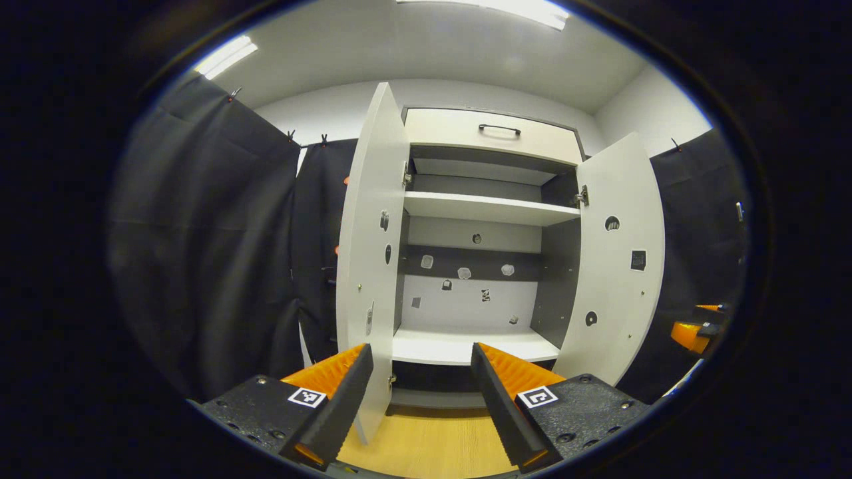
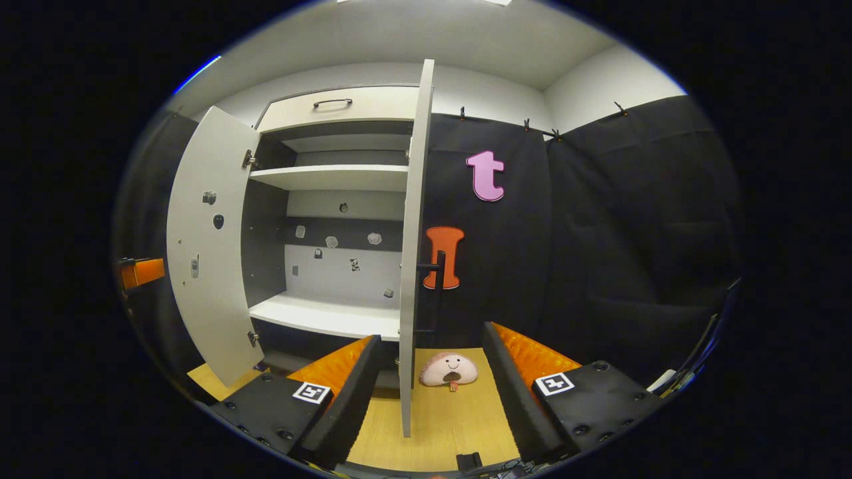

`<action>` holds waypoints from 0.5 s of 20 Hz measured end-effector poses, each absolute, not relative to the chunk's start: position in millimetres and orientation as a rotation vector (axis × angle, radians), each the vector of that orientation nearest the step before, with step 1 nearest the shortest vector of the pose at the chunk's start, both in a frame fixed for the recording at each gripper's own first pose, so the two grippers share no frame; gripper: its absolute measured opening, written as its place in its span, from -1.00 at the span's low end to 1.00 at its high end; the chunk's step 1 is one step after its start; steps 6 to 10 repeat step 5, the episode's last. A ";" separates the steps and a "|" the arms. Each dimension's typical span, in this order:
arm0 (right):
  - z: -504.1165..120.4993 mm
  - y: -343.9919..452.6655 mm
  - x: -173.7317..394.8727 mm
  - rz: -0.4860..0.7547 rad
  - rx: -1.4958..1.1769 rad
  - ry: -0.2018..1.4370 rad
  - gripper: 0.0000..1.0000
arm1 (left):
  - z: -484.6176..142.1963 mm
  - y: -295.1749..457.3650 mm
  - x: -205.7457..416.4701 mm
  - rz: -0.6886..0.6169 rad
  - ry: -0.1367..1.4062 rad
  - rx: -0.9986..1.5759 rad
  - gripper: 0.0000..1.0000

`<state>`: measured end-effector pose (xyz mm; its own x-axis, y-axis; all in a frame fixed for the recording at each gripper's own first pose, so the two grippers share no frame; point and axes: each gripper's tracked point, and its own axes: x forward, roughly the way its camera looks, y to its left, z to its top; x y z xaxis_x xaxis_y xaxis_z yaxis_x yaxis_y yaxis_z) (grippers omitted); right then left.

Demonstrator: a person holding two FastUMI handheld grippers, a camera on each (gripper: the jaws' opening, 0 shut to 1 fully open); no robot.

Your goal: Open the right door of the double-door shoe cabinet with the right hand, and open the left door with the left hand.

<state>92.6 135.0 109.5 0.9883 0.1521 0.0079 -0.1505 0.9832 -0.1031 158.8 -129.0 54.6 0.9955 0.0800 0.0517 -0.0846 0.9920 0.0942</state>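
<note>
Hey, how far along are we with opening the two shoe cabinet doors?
Both look done. The left door stands swung out edge-on, and the right door is swung wide too, baring the shelves. In hand: nothing. The left hand-held gripper and right hand-held gripper are both open, gripping neither door. Left: apparently only pulling back.

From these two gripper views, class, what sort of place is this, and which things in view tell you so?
Probably a staged recording booth, not a real home: black cloth walls, a lone shoe cabinet with both doors open and shelves bare, and a plush toy on the wooden floor.
</note>
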 end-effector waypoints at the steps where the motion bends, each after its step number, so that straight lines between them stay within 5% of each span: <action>1: 108.5 132.6 92.5 0.156 -0.097 -0.011 0.92 | 54.0 -130.8 159.0 0.087 -0.047 0.094 0.79; 2: 107.9 130.5 92.7 0.159 -0.093 -0.008 0.77 | 54.9 -133.7 158.4 0.088 -0.047 0.088 0.79; 10: 108.7 124.4 93.3 0.161 -0.089 -0.009 0.77 | 55.7 -141.0 157.6 0.087 -0.053 0.087 0.79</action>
